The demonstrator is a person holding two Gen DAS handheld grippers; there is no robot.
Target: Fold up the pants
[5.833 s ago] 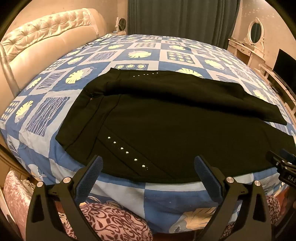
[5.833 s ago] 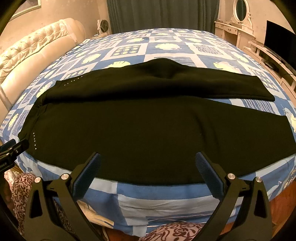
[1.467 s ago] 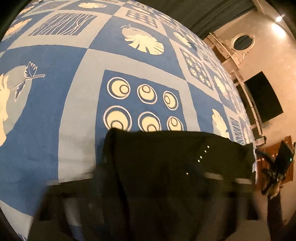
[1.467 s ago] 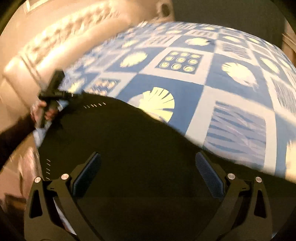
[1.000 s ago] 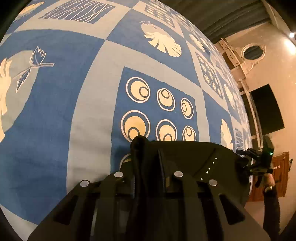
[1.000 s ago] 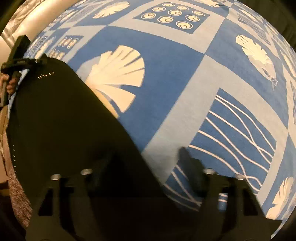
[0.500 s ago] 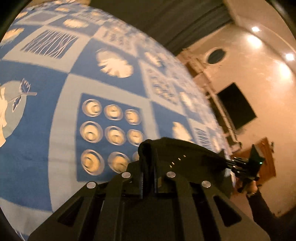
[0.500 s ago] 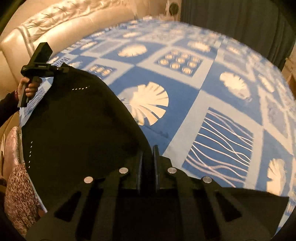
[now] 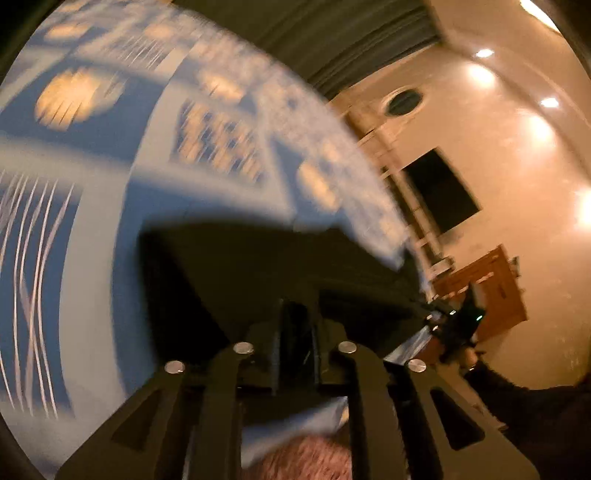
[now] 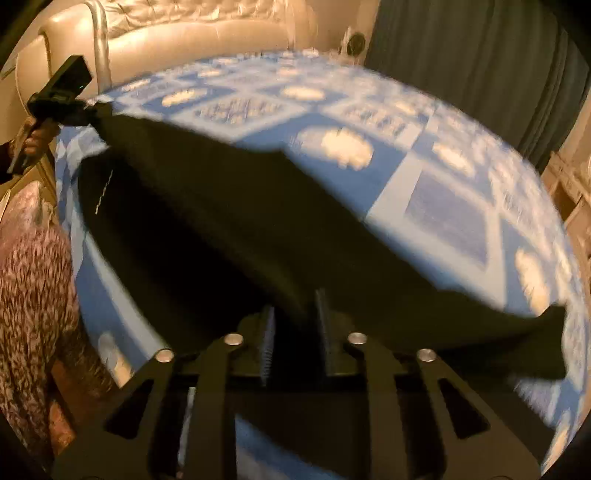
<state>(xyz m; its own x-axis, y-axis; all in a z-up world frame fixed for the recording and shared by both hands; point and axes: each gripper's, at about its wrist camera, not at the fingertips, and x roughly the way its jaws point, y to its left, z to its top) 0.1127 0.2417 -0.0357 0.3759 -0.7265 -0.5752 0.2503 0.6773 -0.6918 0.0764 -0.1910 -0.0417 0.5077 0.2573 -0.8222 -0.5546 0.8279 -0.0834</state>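
The black pants hang stretched between my two grippers above the blue patterned bed. My right gripper is shut on the edge of one pant leg; the leg's end trails to the right. My left gripper is shut on the waist end of the pants, which are lifted off the bed. Each gripper shows in the other's view: the left one at the far left, the right one at the right. Both views are blurred by motion.
A cream tufted headboard stands behind the bed. Dark curtains hang at the back right. A wall-mounted TV and a wooden door are to the right. A patterned cushion lies beside the bed at the left.
Both grippers have lifted and pulled back with the pants, raising the far leg off the bed. The views have swung and are blurred.
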